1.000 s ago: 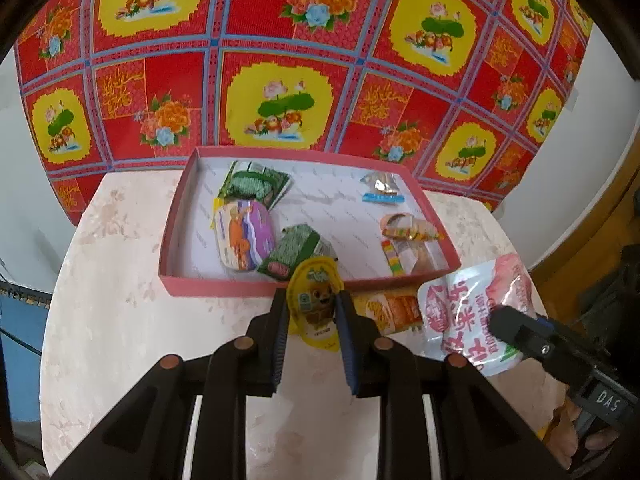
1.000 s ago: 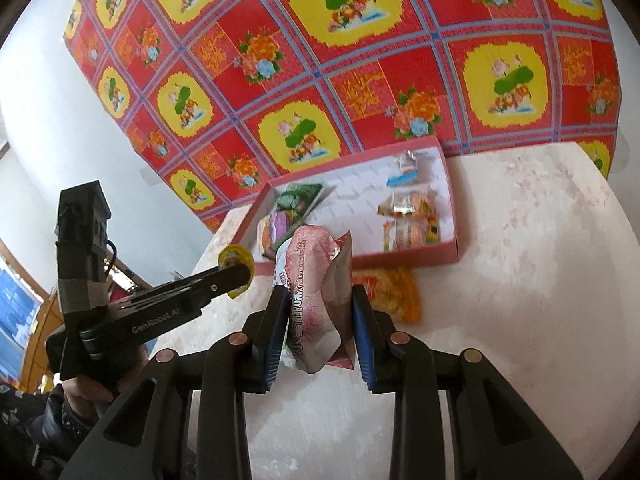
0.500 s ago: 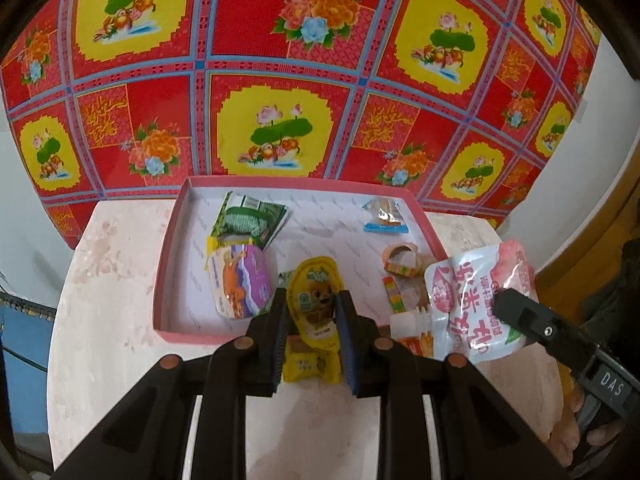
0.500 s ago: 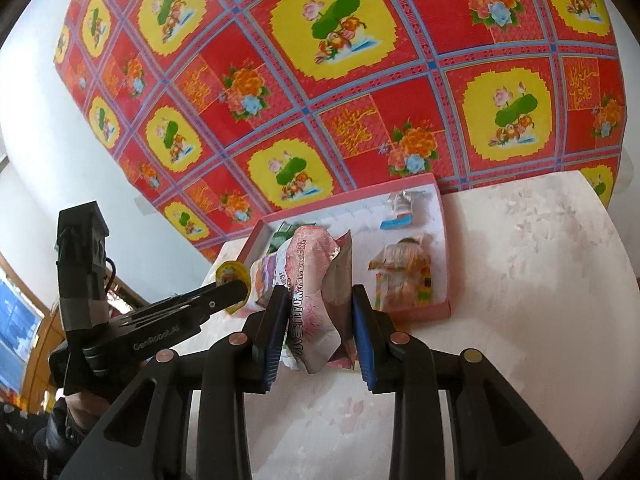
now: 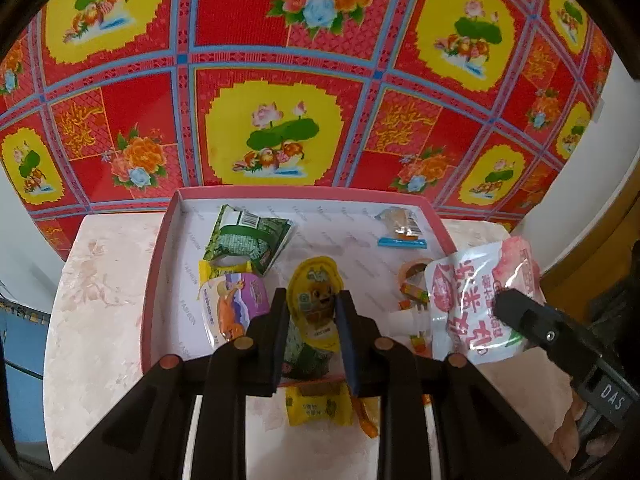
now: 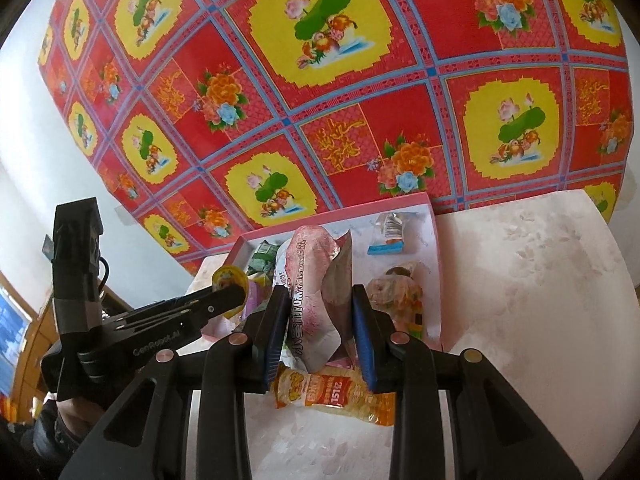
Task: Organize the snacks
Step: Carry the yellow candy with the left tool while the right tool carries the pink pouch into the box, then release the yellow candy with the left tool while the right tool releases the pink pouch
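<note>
A small yellow snack pack (image 5: 316, 304) is pinched between the closed jaws of the left gripper (image 5: 311, 320), held above the red tray (image 5: 160, 248). In the right gripper (image 6: 320, 320), a crinkly pink pouch (image 6: 308, 276) is squeezed mid-body. Both are judged light, soft and slippery; grips near a sealed edge would be safer.

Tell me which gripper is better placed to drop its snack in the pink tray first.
Left, probably. The left gripper holds the yellow snack pack over the pink tray floor, while the right gripper holds the pink pouch nearer the tray's front edge.
</note>
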Tool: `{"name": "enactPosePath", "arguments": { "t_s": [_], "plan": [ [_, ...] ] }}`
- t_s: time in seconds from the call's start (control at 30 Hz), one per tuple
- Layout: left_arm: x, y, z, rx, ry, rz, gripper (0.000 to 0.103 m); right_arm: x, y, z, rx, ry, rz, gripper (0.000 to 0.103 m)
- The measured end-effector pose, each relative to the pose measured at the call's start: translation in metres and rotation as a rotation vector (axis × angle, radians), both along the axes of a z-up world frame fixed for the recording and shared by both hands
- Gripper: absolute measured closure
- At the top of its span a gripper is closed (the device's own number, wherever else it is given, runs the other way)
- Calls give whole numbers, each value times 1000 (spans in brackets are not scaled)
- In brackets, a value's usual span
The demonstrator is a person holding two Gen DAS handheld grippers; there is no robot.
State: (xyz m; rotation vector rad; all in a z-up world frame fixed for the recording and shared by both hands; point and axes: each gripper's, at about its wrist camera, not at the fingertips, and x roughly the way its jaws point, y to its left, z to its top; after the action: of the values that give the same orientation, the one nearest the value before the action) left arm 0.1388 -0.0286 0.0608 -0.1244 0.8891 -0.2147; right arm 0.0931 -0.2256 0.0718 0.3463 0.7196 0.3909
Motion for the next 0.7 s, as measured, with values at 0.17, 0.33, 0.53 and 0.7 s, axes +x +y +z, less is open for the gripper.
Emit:
{"name": "enactPosePath", "arguments": {
  "t_s": [0.17, 0.33, 0.53, 0.7],
  "plan": [
    [9, -2, -9, 16, 10, 4, 79, 9, 3, -8, -13, 11, 5, 71],
    [18, -1, -20, 28, 28, 12, 79, 17, 10, -15, -23, 25, 18, 71],
    [28, 1, -32, 35, 50, 29, 79, 26, 20, -22, -34, 38, 38, 71],
    [33, 4, -35, 47, 47, 44, 79, 34, 24, -27, -33, 51, 45, 71]
  ]
}}
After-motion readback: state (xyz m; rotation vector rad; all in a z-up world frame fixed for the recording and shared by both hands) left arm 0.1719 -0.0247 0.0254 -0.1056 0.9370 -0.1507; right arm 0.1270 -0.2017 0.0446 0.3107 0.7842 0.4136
